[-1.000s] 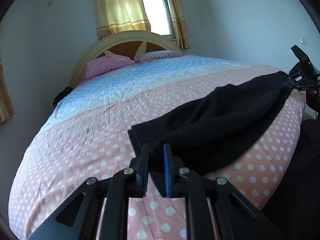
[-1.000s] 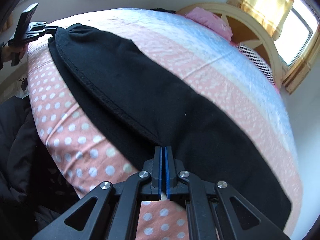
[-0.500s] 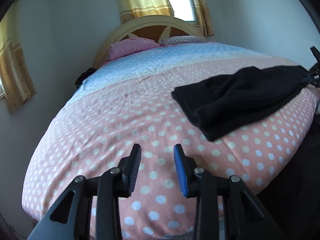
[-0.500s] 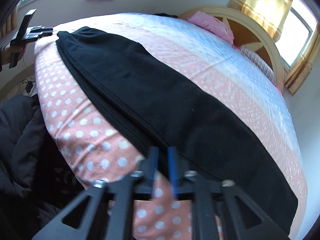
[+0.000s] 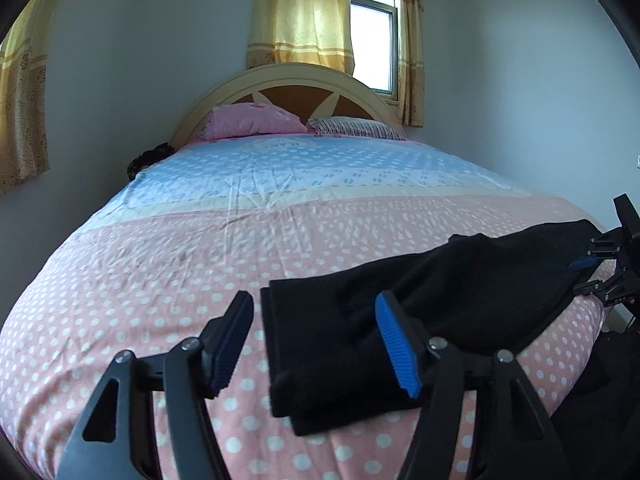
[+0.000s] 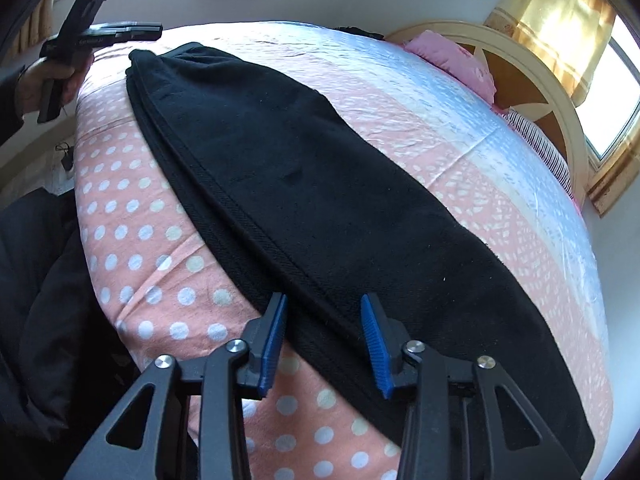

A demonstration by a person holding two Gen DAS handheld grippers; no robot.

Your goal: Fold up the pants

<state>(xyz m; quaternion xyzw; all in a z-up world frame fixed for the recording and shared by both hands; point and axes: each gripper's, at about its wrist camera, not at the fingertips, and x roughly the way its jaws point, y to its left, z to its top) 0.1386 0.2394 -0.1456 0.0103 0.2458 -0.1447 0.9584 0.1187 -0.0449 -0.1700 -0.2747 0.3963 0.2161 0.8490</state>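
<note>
Black pants (image 5: 460, 304) on a bedsheet (image 5: 168, 280) banded pink with white dots and pale blue; pink pillow (image 5: 252, 120), striped pillow (image 5: 356, 127), yellow-gold curtains (image 5: 300, 12), cream headboard (image 5: 288, 76), blue-padded black grippers.

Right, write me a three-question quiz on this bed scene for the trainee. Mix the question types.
1. True or false: the black pants lie on the blue part of the bedspread.
2. What lies right beside the pink pillow? A) a striped pillow B) a green blanket C) a folded towel
3. In a word or two: what hangs at the window behind the headboard?

Key
1. False: they lie along the pink dotted part, near the bed's edge.
2. A, the striped pillow.
3. Yellow curtains.
</note>
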